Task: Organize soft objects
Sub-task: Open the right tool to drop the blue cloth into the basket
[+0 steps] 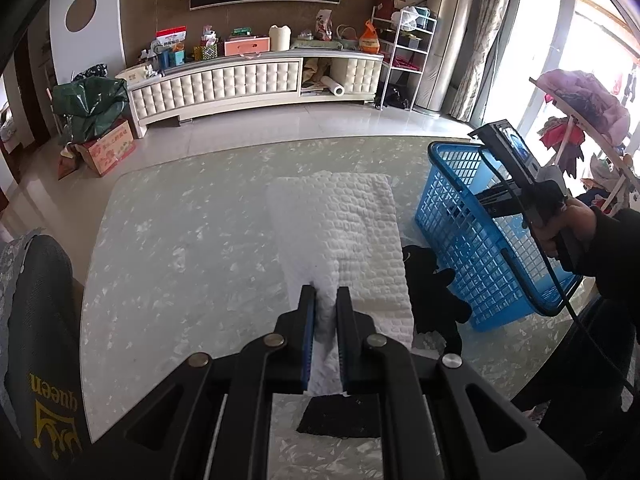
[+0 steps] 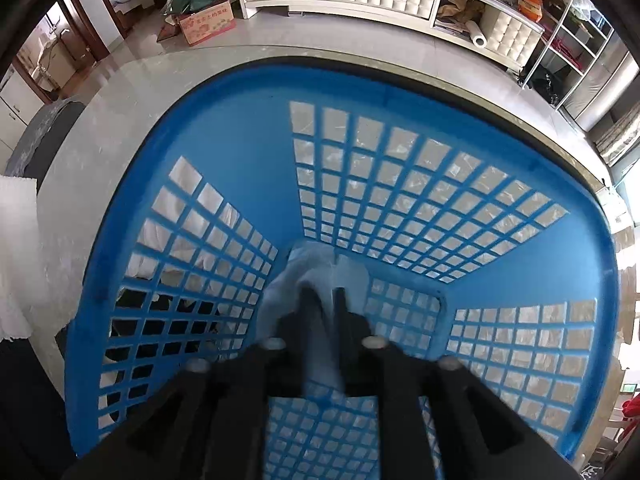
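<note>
A white quilted towel [image 1: 344,232] lies folded on the marbled table [image 1: 180,240]. My left gripper [image 1: 326,290] is shut on the towel's near end, which bunches between the fingers. A black cloth [image 1: 434,288] lies between the towel and a blue mesh basket [image 1: 472,248] at the right. My right gripper [image 2: 324,292] is down inside the blue basket [image 2: 400,200], shut on a pale blue cloth [image 2: 316,280] close to the basket floor. The right gripper's body and the hand holding it show above the basket in the left wrist view [image 1: 532,188].
A dark chair back [image 1: 36,340] stands at the table's left edge. A dark patch [image 1: 340,414] lies on the table under my left gripper. Beyond the table are a tiled floor, a long white cabinet [image 1: 248,80] and a cardboard box [image 1: 108,148].
</note>
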Action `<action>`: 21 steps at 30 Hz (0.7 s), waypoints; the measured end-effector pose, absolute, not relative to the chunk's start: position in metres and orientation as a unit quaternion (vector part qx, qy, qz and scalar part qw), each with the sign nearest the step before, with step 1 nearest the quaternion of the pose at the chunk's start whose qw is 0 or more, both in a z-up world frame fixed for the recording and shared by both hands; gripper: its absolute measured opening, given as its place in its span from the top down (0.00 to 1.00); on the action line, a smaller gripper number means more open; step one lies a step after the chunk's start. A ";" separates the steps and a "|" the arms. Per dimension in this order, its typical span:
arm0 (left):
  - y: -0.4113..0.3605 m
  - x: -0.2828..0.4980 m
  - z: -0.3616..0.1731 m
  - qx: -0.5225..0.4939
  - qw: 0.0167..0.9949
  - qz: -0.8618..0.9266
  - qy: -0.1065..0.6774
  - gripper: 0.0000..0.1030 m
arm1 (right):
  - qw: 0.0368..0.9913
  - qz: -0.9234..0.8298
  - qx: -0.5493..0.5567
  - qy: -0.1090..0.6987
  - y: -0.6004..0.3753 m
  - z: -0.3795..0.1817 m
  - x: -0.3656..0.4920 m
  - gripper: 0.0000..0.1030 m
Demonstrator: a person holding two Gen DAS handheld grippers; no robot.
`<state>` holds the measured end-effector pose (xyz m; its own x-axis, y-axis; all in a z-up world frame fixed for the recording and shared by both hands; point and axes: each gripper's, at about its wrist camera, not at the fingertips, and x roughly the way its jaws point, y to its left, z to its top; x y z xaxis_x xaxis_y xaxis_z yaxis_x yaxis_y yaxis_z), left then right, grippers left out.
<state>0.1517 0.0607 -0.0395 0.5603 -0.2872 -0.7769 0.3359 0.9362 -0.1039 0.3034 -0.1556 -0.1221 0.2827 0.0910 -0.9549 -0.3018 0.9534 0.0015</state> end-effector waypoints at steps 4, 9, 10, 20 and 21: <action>0.056 0.152 -0.038 0.032 0.883 -0.181 0.432 0.91 | 0.814 0.109 -0.101 0.562 -0.164 -0.101 0.288 0.25; 0.045 0.152 -0.025 0.030 0.886 -0.197 0.418 0.91 | 0.837 0.113 -0.072 0.531 -0.182 -0.067 0.261 0.07; 0.041 0.151 -0.021 0.029 0.887 -0.200 0.415 0.91 | 0.844 0.111 -0.067 0.521 -0.186 -0.058 0.253 0.02; -0.026 0.140 0.030 0.046 0.887 -0.259 0.380 0.91 | 0.884 0.076 -0.040 0.460 -0.218 -0.020 0.181 0.00; -0.033 0.138 0.033 0.050 0.886 -0.265 0.378 0.91 | 0.886 0.071 -0.032 0.456 -0.224 -0.020 0.177 0.00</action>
